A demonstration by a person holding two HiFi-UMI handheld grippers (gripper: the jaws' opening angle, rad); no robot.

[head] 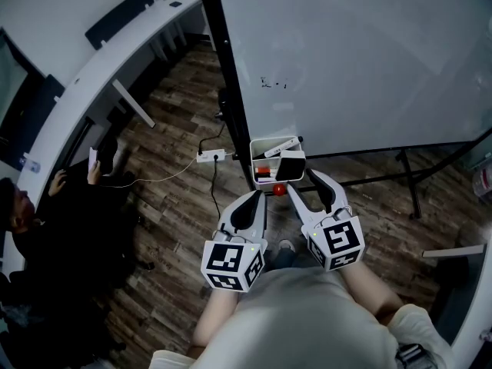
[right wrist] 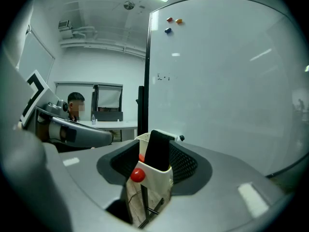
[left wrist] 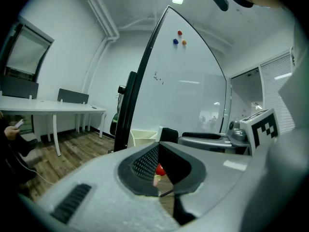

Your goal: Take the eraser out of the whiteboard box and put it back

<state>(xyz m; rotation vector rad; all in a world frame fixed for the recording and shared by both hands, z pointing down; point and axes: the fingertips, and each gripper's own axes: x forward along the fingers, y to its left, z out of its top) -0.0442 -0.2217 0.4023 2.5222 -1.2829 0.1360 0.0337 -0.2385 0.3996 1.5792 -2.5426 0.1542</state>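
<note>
A white box [head: 261, 146] hangs at the whiteboard's [head: 369, 60] lower left corner. A black eraser [head: 290, 165] stands upright in it beside a marker [head: 280, 149]; a red ball [head: 278, 189] sits at the box front. My right gripper [head: 302, 181] is open just short of the box. In the right gripper view the eraser [right wrist: 158, 149] and box [right wrist: 157, 178] show between its jaws [right wrist: 154, 164], with no pad seen pressing. My left gripper [head: 257, 196] is shut and empty, to the left of and below the box; its view shows the eraser [left wrist: 169, 135] ahead.
The whiteboard's black post [head: 231, 91] and stand legs [head: 407, 179] reach onto the wood floor. A power strip [head: 211, 156] with cables lies left of the box. A person [head: 31, 214] sits at far left by a curved white desk [head: 100, 68].
</note>
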